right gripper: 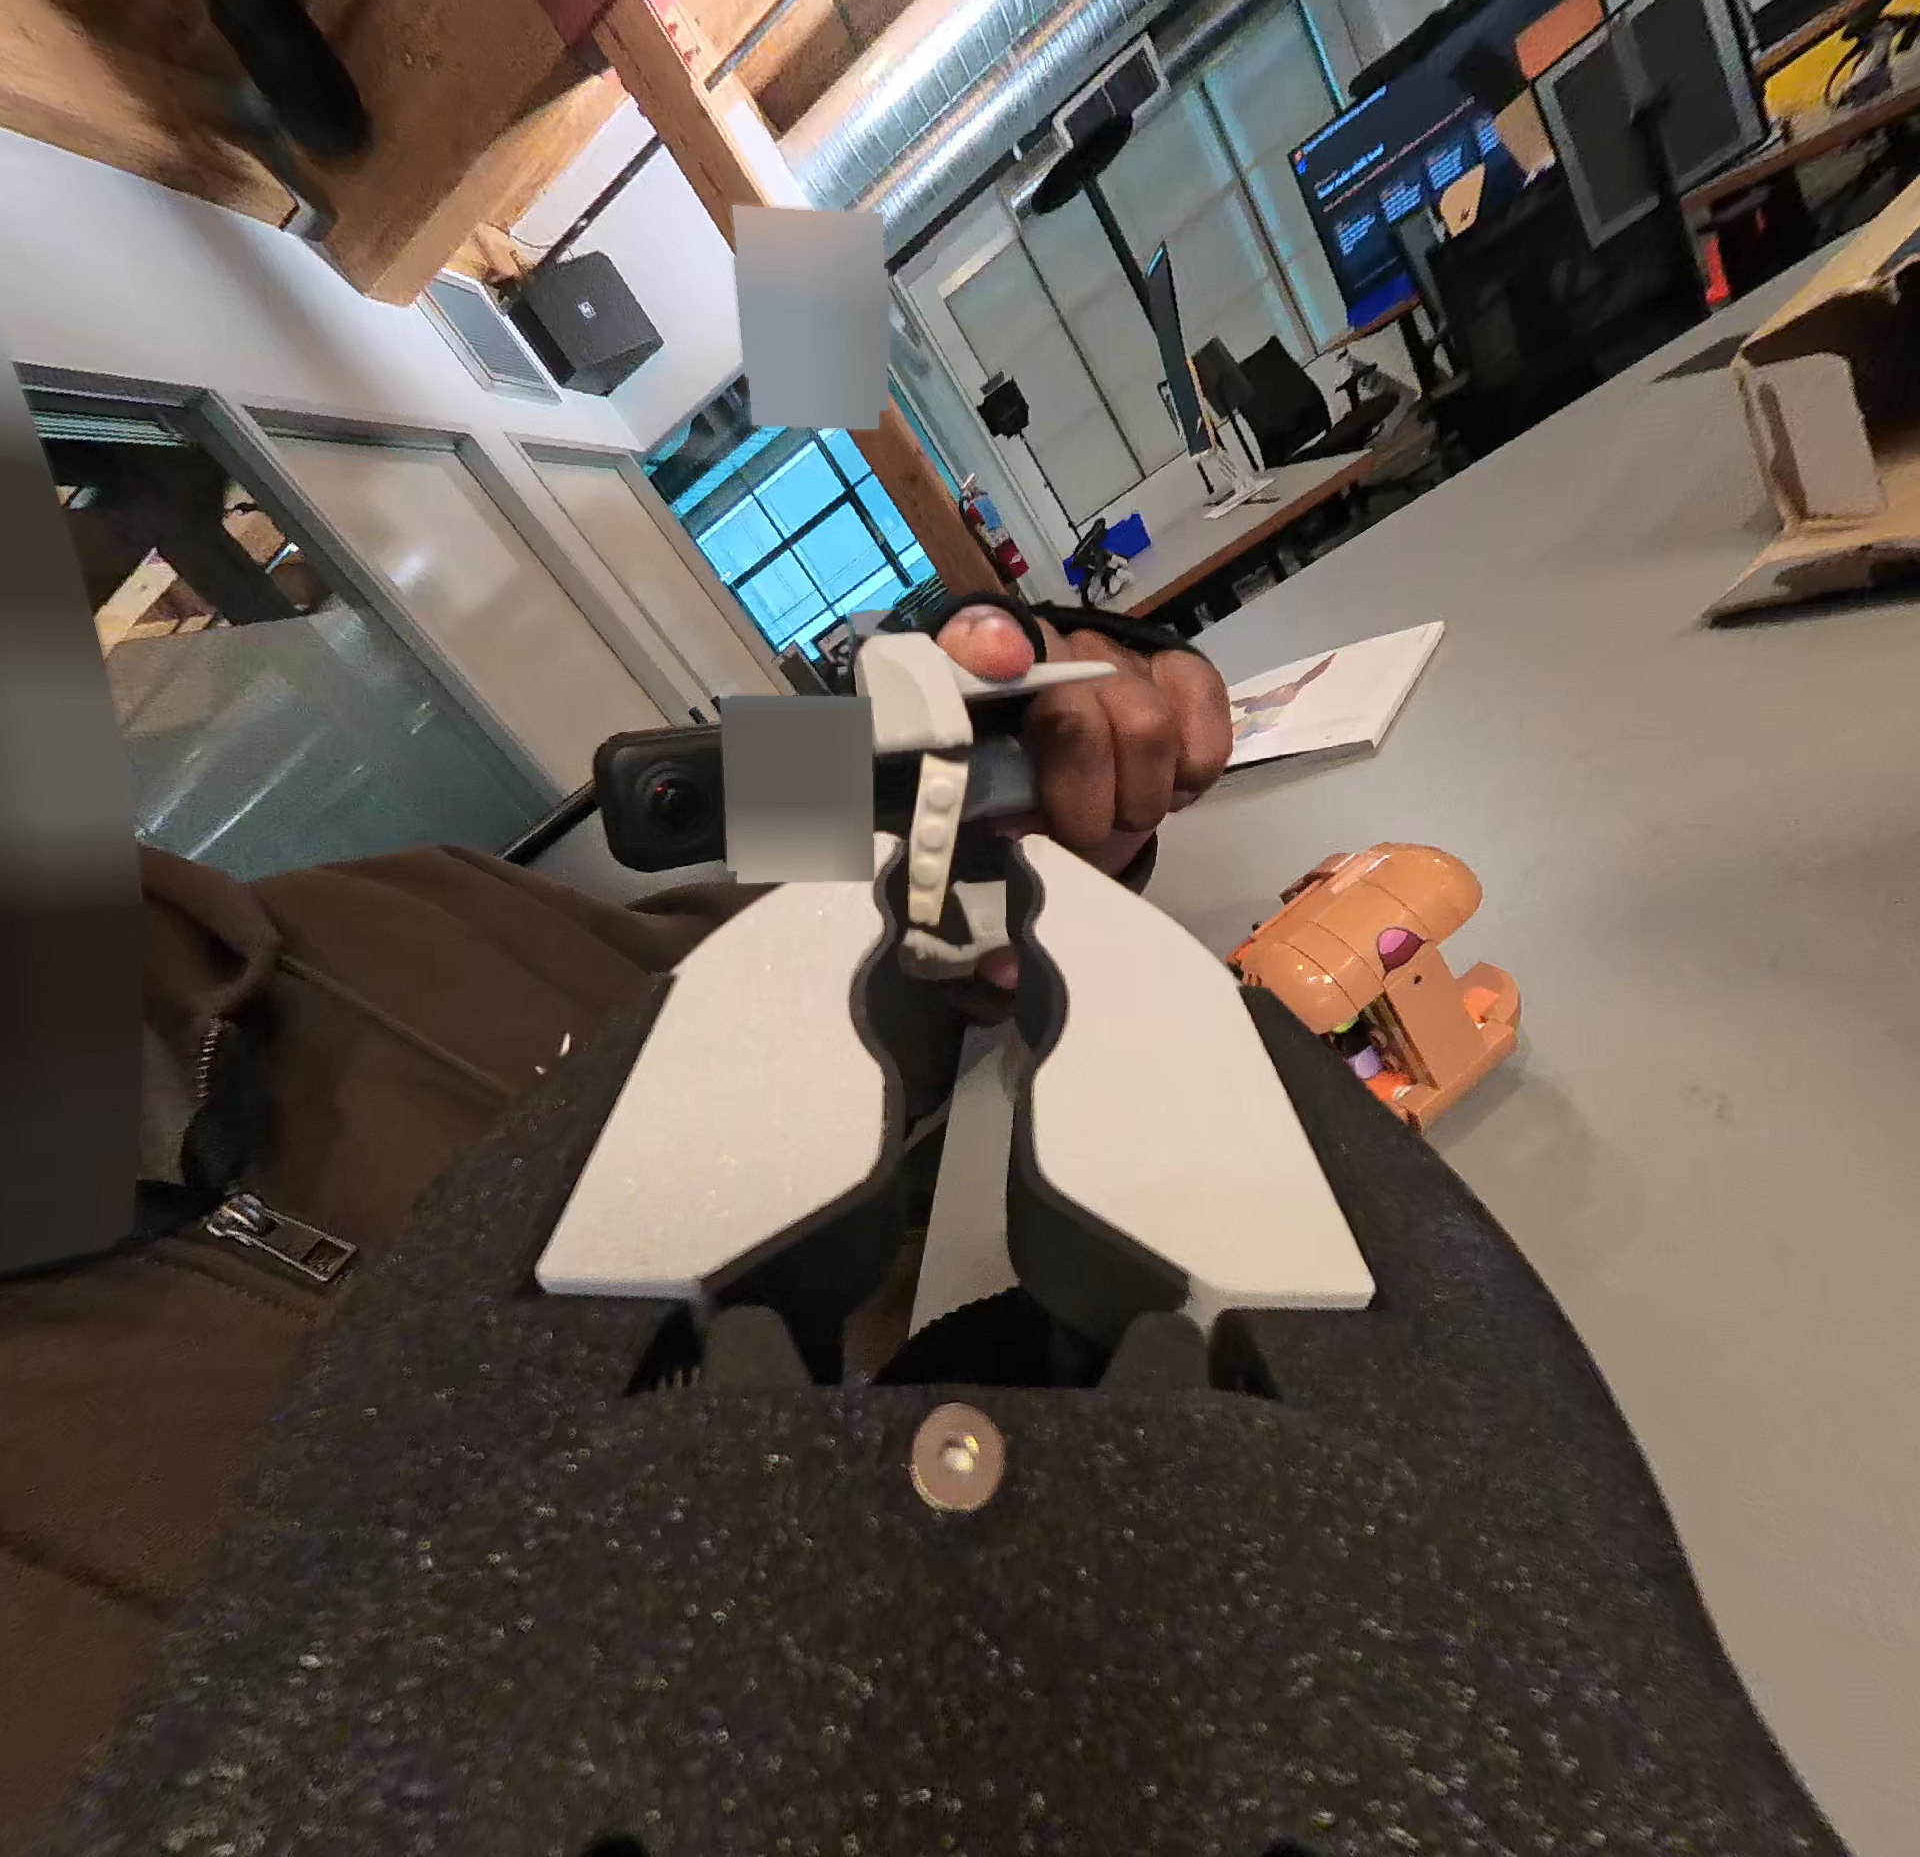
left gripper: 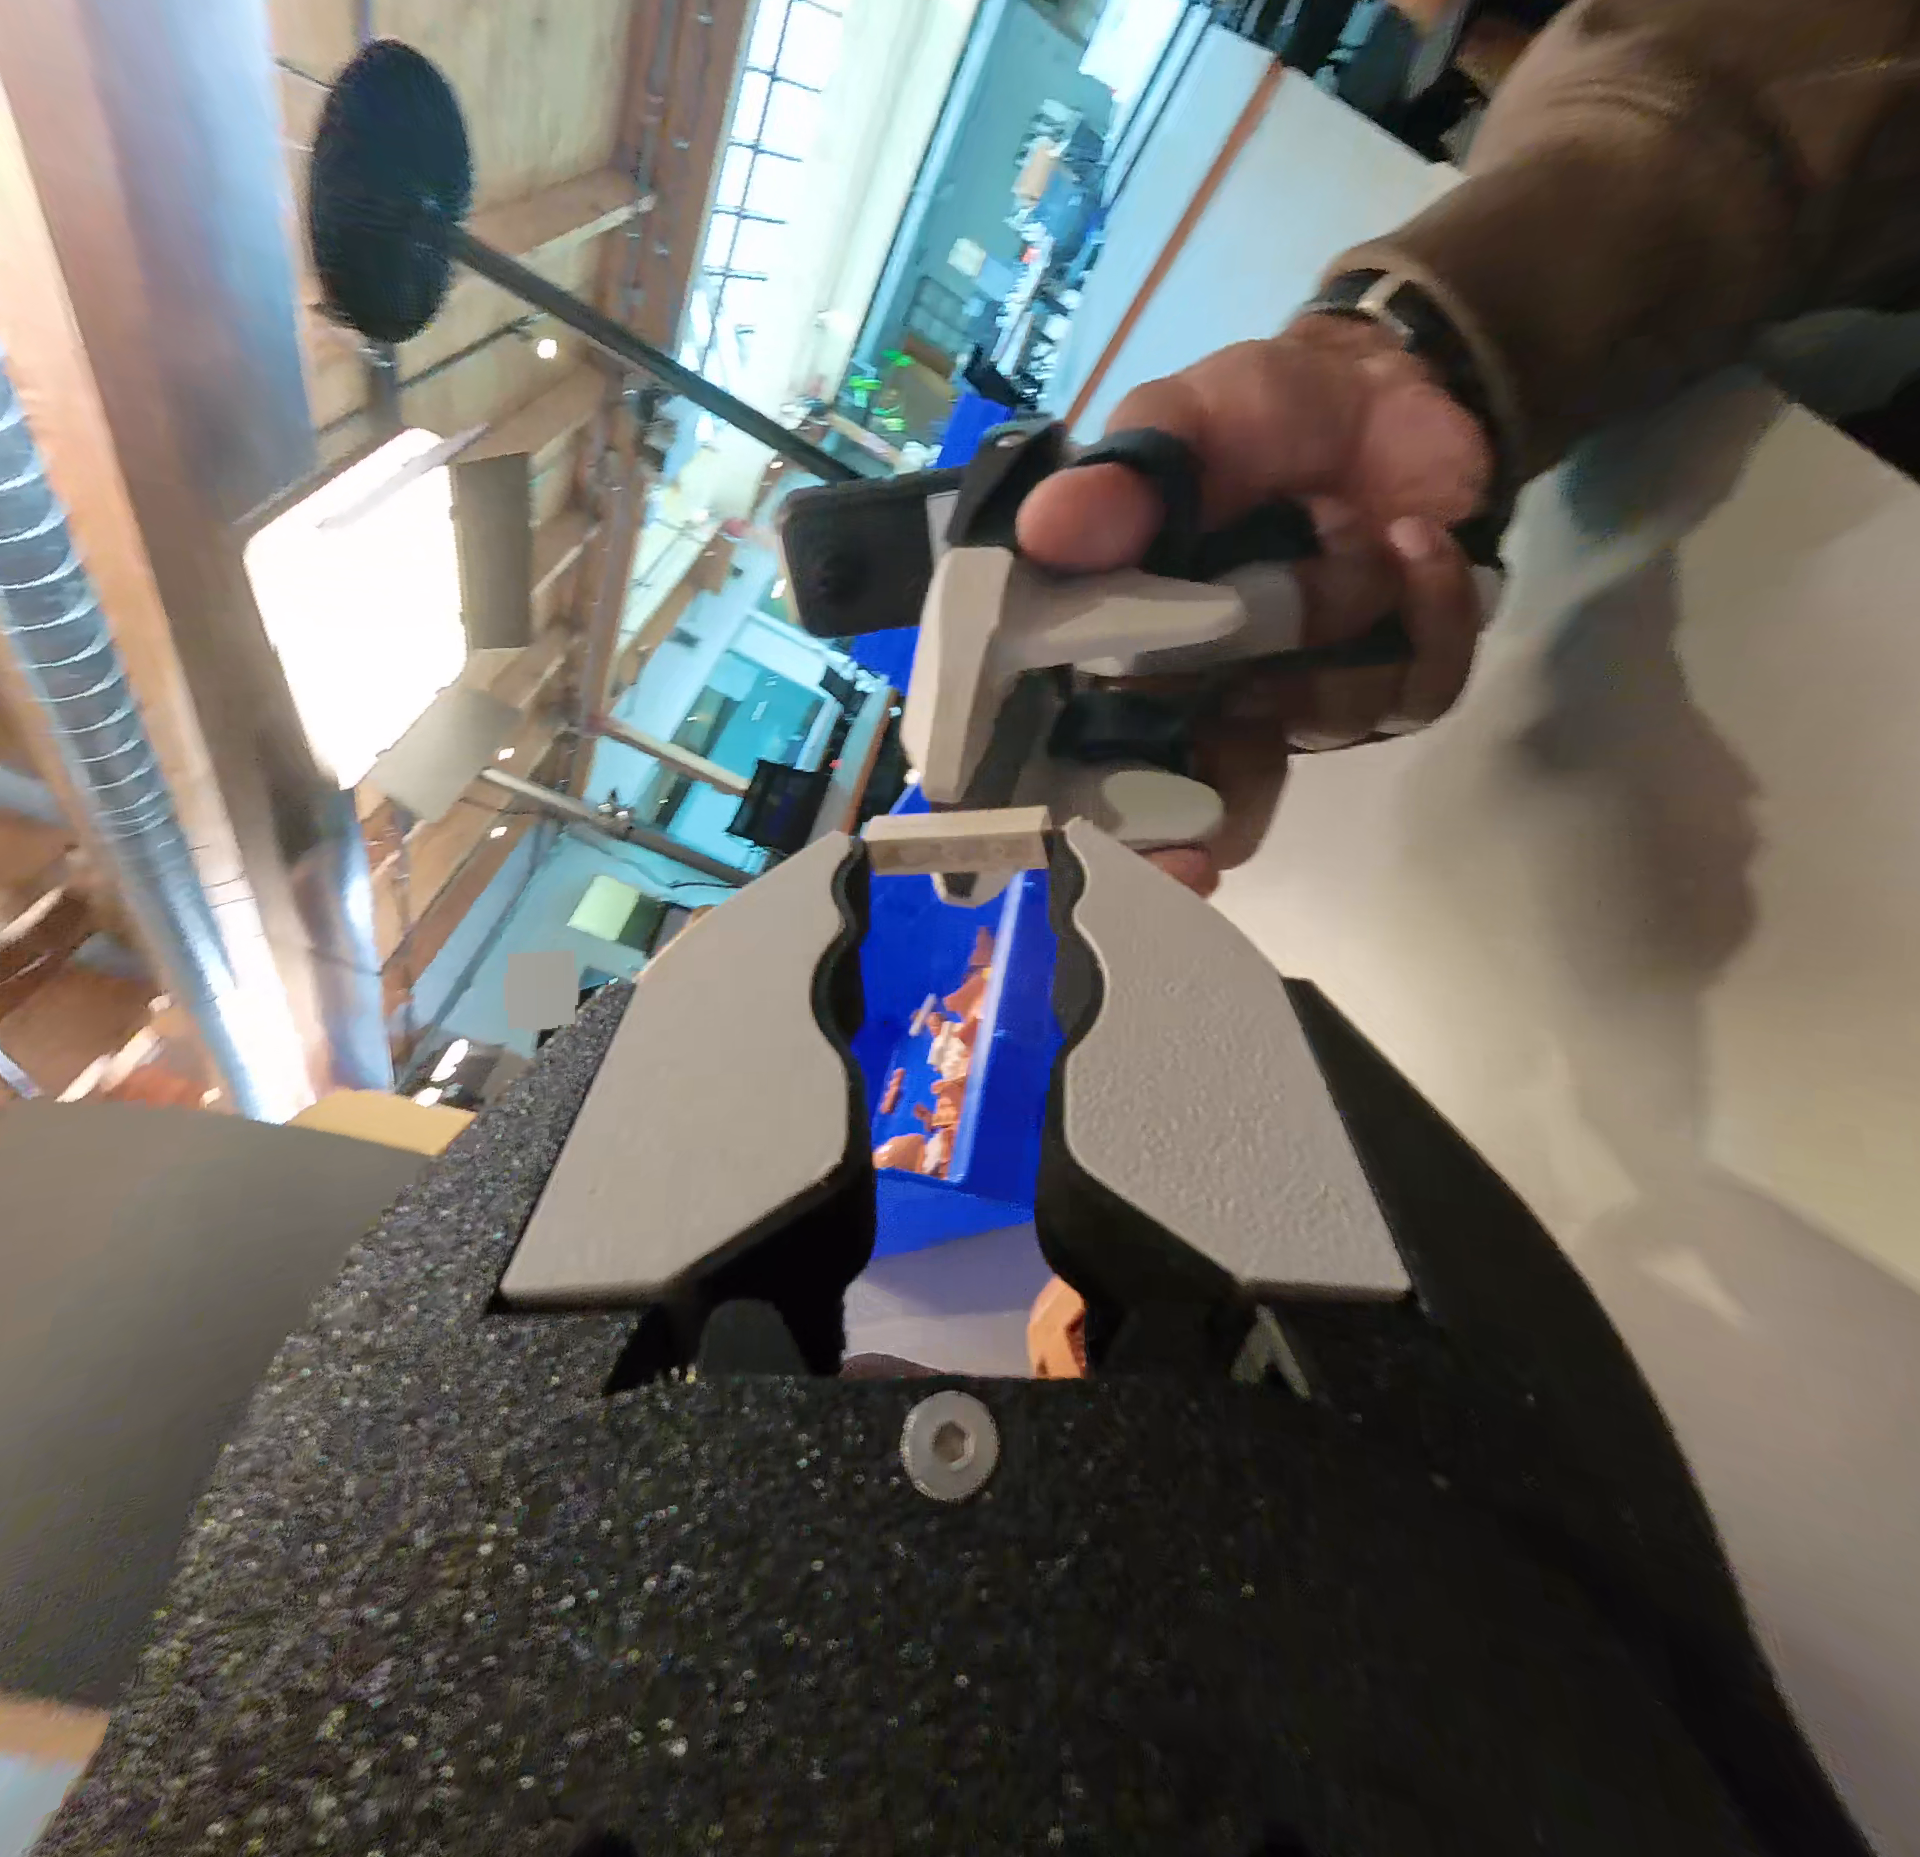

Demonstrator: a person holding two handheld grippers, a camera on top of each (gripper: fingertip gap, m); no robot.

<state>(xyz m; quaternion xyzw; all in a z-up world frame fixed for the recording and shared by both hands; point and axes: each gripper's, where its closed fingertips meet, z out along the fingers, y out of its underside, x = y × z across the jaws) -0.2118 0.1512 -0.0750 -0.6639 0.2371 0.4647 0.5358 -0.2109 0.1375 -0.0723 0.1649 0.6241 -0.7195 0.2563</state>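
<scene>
My left gripper [left gripper: 956, 851] is shut on a small pale studded plate [left gripper: 956, 839], held crosswise between its fingertips in mid-air. A small grey piece [left gripper: 961, 885] hangs under the plate. The other gripper [left gripper: 987, 768], held by a hand [left gripper: 1299, 519], points down just above the plate. In the right wrist view my right gripper [right gripper: 954, 862] has its jaws a little apart. The plate [right gripper: 935, 841] stands edge-on in the gap without touching both jaws. The grey piece [right gripper: 948, 950] shows below it. The left gripper's finger [right gripper: 914, 706] and hand [right gripper: 1122, 747] are just beyond.
A blue bin [left gripper: 925, 1215] of orange and white bricks sits behind my left fingers. On the grey table [right gripper: 1662, 1288] lie an orange-brown brick model [right gripper: 1382, 976], an open booklet [right gripper: 1340, 695] and a cardboard box [right gripper: 1829, 425]. A brown jacket [right gripper: 312, 1132] is close on the left. Only a small space, under 4 cm, lies between the two pairs of fingers.
</scene>
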